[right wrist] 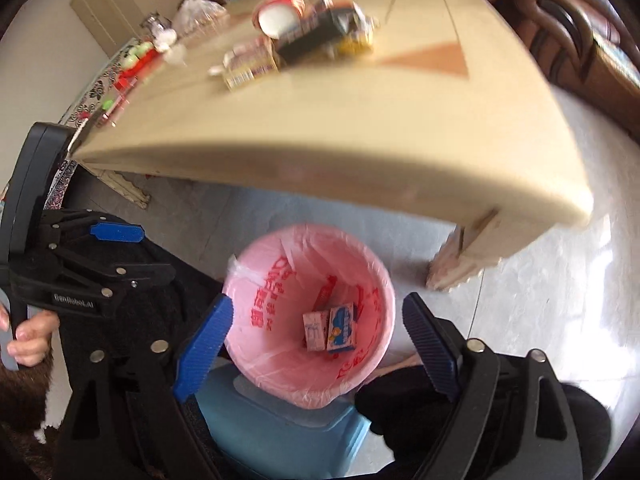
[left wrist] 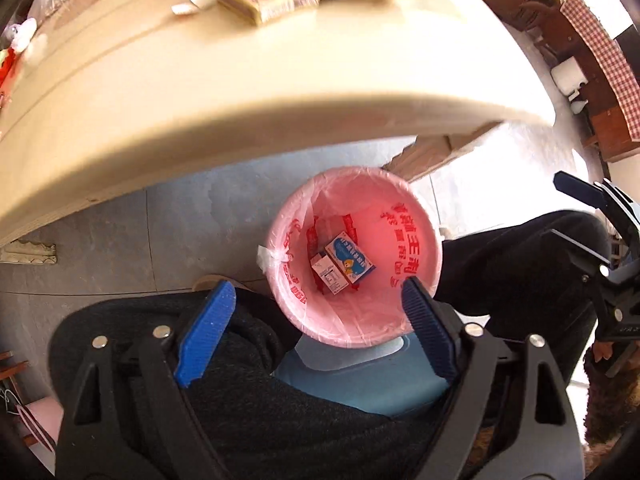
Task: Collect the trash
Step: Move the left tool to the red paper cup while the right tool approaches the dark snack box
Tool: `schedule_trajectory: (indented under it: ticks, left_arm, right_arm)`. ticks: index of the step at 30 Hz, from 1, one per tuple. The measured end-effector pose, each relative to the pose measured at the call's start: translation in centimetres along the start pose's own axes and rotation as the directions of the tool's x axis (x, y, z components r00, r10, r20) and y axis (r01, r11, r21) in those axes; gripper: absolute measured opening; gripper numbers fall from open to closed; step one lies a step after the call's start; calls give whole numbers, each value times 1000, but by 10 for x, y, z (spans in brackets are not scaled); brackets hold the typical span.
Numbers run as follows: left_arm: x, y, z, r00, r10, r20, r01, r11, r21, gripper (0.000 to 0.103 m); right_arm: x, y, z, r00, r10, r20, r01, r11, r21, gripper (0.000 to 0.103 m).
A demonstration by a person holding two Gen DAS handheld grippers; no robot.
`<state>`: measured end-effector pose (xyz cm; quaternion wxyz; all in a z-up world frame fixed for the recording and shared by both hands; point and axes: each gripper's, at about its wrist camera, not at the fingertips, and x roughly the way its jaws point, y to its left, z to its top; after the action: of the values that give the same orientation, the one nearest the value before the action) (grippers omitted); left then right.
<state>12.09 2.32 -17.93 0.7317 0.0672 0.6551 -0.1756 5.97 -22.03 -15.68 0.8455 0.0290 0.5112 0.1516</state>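
Pink-lined bin [left wrist: 356, 256] below both claws, two small cartons [left wrist: 344, 266] already at bottom. Left claw [left wrist: 316, 308] released, nothing between pads; right claw [right wrist: 318, 322] likewise spread wide, empty. More trash: packets [right wrist: 250, 64], bowl [right wrist: 278, 16], wrappers, ahead and above on counter [right wrist: 360, 128], well apart from claws. Risks: clipping counter edge on way up; knocking light bin over; sweeping heaped packets to floor through careless reach; crushing thin carton, leaking dregs.

table clutter [right wrist: 304, 40]: motion-blurred, labels unreadable
bin [left wrist: 424, 216] near rim: behind gripper pads
box under cartons [left wrist: 344, 262] in bin: maybe a 3rd, mostly covered
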Motion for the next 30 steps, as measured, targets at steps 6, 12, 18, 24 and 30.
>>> schedule_trajectory:
  ticks: [6, 12, 18, 24, 30]
  left_arm:
    - [-88, 28, 79, 999, 37, 5, -37, 995, -89, 87]
    - [-157, 25, 148, 983, 162, 83, -153, 982, -108, 87]
    - [-170, 15, 208, 982, 177, 70, -169, 980, -108, 88]
    - [-162, 7, 246, 982, 184, 50, -176, 976, -131, 87]
    - [-120, 6, 275, 989, 150, -7, -149, 978, -148, 87]
  right_arm:
    - [-78, 22, 82, 986, -33, 163, 82, 951, -299, 96]
    - [-98, 27, 144, 991, 13, 136, 53, 880, -472, 96]
    - [-116, 19, 206, 986, 98, 138, -9, 846, -533, 96]
    - [-116, 14, 247, 980, 154, 124, -49, 799, -600, 96]
    - [-79, 19, 254, 989, 135, 66, -54, 728, -683, 96]
